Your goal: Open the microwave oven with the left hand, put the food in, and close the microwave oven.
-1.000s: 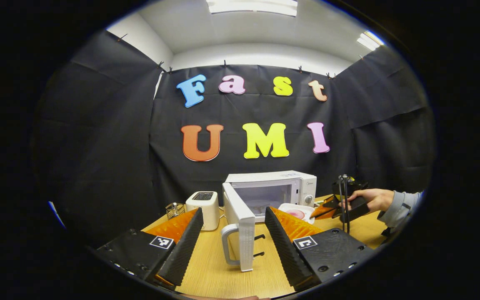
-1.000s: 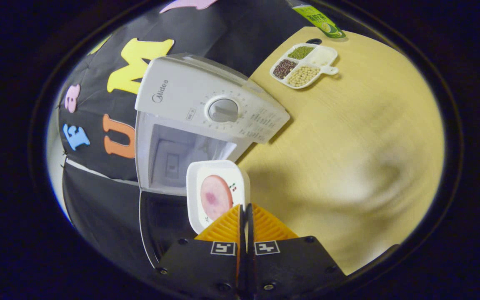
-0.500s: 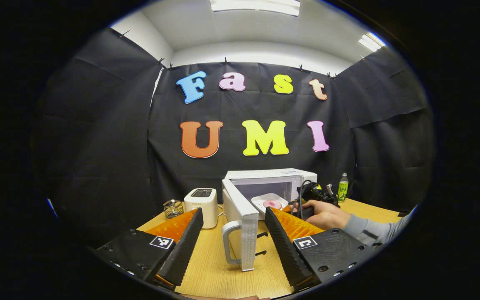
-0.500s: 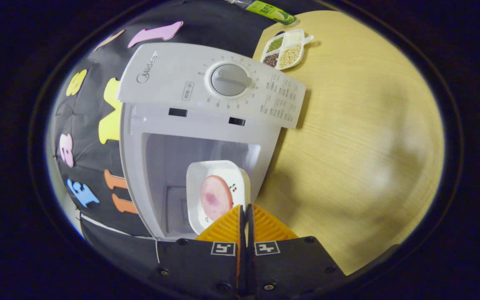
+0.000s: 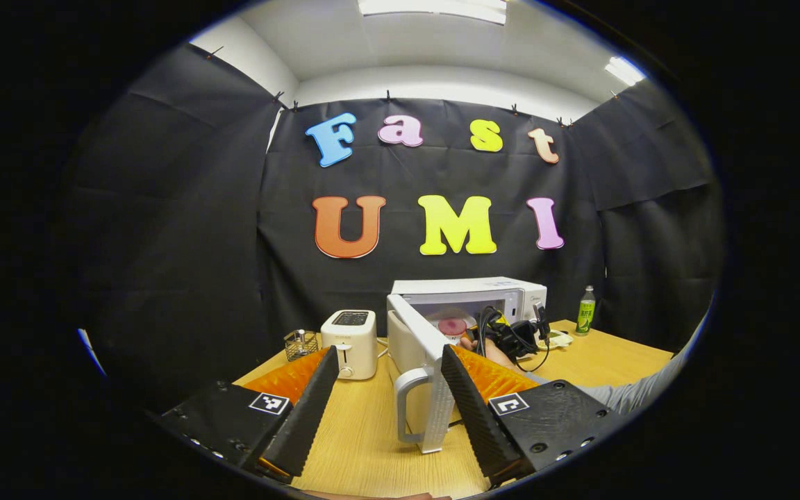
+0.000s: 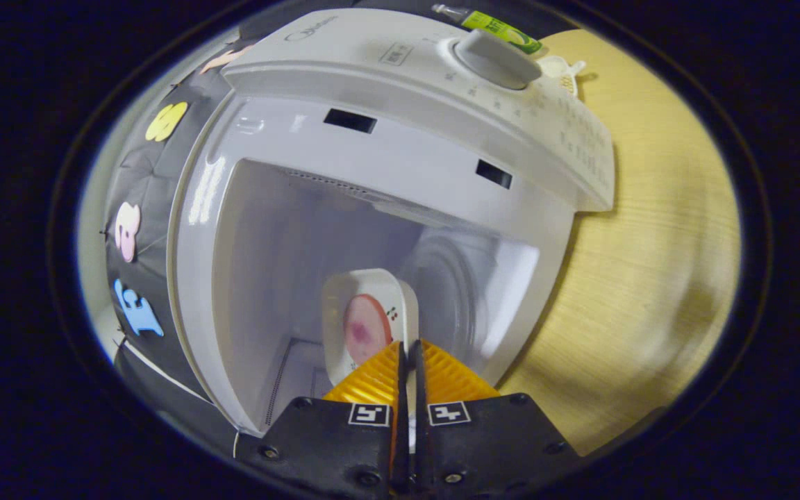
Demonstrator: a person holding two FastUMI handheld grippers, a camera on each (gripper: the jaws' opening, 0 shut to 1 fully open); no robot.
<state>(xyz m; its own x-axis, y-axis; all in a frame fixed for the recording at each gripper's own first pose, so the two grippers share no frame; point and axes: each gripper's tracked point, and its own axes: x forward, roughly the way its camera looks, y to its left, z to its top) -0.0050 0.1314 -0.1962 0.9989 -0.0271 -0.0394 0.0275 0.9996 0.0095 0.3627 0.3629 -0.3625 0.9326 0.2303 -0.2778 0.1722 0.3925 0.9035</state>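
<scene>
- Right gripper [image 6: 408, 347], clamped on the rim of the plate of food [image 6: 369, 323], has carried it from outside into the microwave [image 6: 400, 173] cavity.
- Left gripper [image 5: 389, 403] waits, jaws apart, near the open door [image 5: 428, 375].
- Releasing the plate and closing come next.

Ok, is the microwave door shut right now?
No, the microwave door stands swung open toward the left gripper, and the plate of food is passing into the open cavity.
</scene>
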